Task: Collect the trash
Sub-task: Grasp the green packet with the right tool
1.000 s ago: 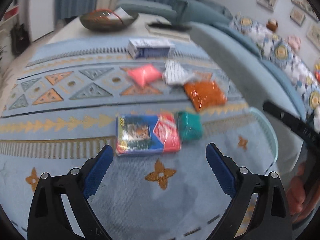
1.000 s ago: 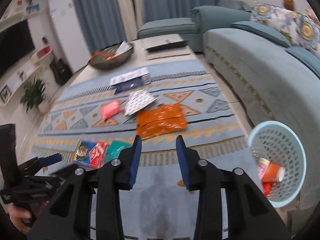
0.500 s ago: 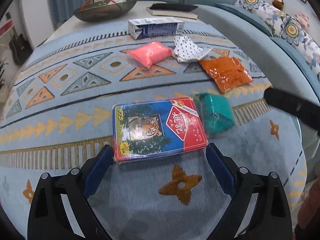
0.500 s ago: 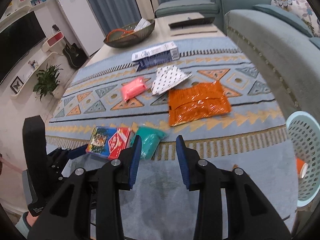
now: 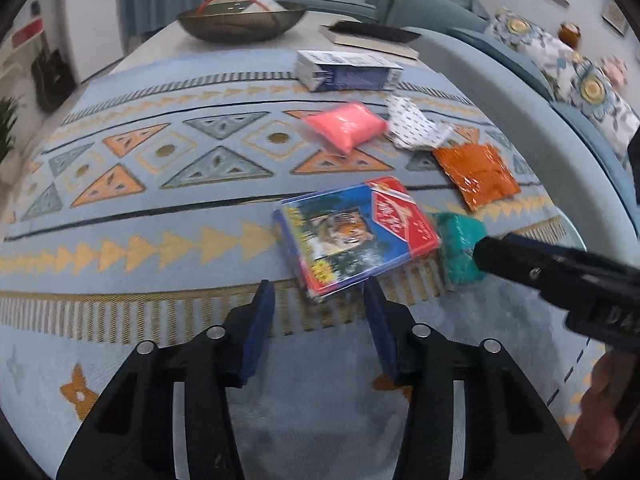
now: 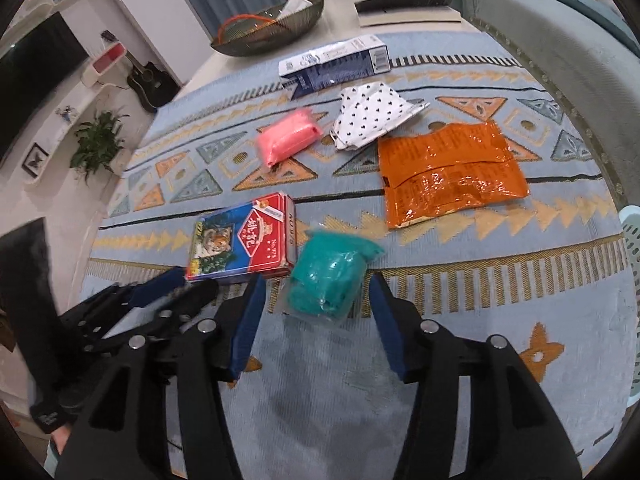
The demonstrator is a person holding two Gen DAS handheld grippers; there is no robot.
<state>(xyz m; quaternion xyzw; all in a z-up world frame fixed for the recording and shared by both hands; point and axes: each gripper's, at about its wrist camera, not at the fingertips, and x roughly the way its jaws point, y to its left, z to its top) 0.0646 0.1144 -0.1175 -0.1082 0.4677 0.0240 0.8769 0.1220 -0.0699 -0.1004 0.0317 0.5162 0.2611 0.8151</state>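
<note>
Left gripper (image 5: 318,300) first: its blue jaws are closing, and the near corner of the tiger card box (image 5: 354,236) sits just at the right pad, the box tilted as if nudged; the pads don't look pressed on it, so there's no real pinch that I can see. Over to the right gripper (image 6: 314,304), jaws opening and spread either side of the teal packet (image 6: 330,276), which lies between the fingertips with daylight on both sides, nothing touching. Box and packet lie side by side on the near band of the patterned rug (image 6: 480,312). That teal one looks like something soft sealed in clear film: light, squashy, a bit slick, so I'd judge a squeeze across its fat middle is the safe hold, not the loose film edge. The card box looks stiff, light and glossy; taken across its short width it should hold, while a corner grip will likely let it swivel. Farther out, the pink pouch (image 6: 288,140), the crumpled white dotted wrapper (image 6: 376,116) and the flat orange foil bag (image 6: 448,172) wait mid-rug, with the long blue-and-white carton (image 6: 332,64) beyond them. The pale mesh bin (image 6: 632,240) peeks in at the right edge.
</note>
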